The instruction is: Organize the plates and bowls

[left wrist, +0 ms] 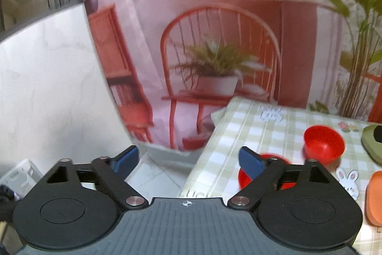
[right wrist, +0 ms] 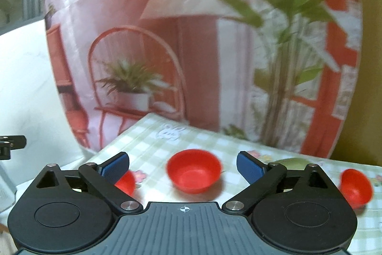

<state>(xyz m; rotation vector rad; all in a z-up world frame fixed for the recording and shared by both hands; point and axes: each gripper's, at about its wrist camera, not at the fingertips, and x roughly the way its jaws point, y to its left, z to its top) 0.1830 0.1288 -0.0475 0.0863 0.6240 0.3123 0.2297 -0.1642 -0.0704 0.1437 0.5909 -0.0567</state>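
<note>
In the right wrist view my right gripper (right wrist: 182, 167) is open and empty above the near edge of the checked table (right wrist: 152, 135). A red bowl (right wrist: 193, 170) sits on the table straight ahead between the fingers. A second red bowl (right wrist: 125, 182) is partly hidden behind the left finger, a third (right wrist: 355, 185) lies at the right. In the left wrist view my left gripper (left wrist: 188, 161) is open and empty, off the table's left corner. A red bowl (left wrist: 324, 143) stands to the right, and another red dish (left wrist: 246, 177) sits behind the right finger.
A green plate (left wrist: 371, 142) and an orange dish (left wrist: 374, 197) lie at the right edge of the left wrist view. A green dish (right wrist: 292, 163) shows behind the right gripper's finger. A printed backdrop (right wrist: 191, 40) hangs behind the table; a white wall (left wrist: 47, 87) is at left.
</note>
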